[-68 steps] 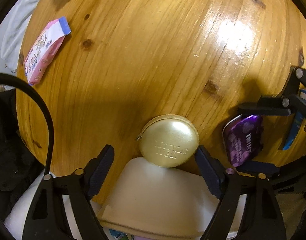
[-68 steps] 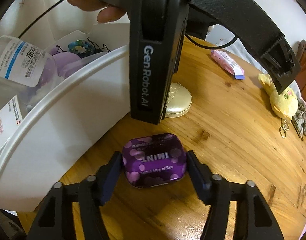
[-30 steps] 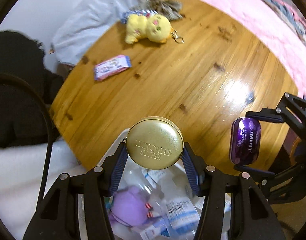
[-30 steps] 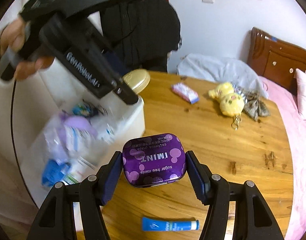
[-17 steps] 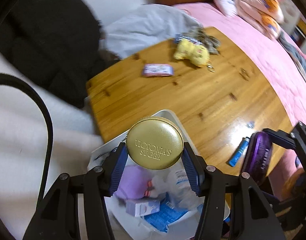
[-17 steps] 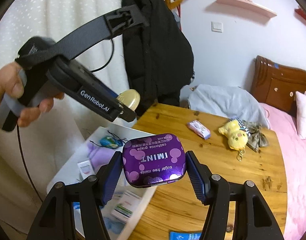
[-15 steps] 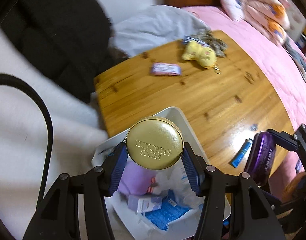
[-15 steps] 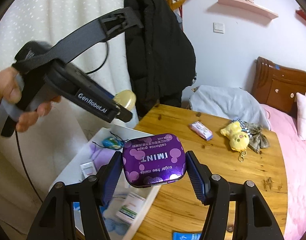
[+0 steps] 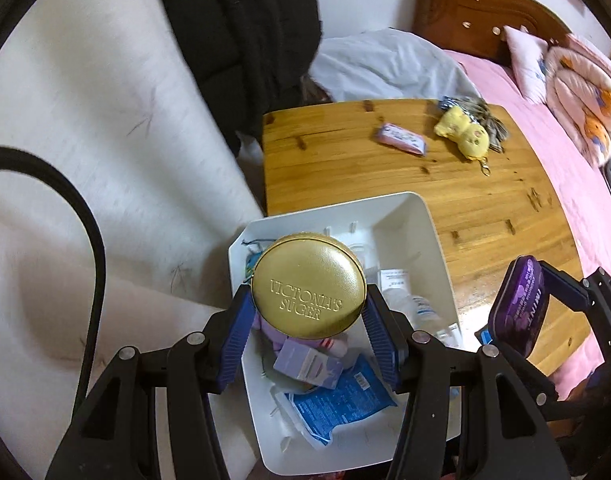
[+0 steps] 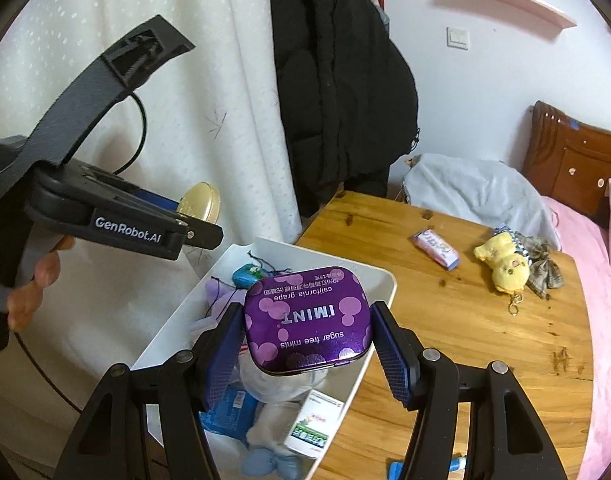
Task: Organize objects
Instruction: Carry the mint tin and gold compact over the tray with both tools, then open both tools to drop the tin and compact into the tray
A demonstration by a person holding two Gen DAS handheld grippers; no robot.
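Hovering over white bin (image 9: 437, 236): left gripper (image 9: 307, 320) clamps gold tin (image 9: 307, 286), right gripper (image 10: 307, 350) clamps mint tin (image 10: 307, 322); 2 simultaneous drops risk bouncing out.

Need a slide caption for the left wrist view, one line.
Left gripper holds a round gold tin above a white bin of sundries; right gripper carries a purple mint tin.

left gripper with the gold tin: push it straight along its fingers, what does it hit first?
Most likely the clutter in the white bin: the left gripper, shut on the gold tin, points down into it, over a purple soft toy and a small lilac box. How high it hangs above them is unclear.
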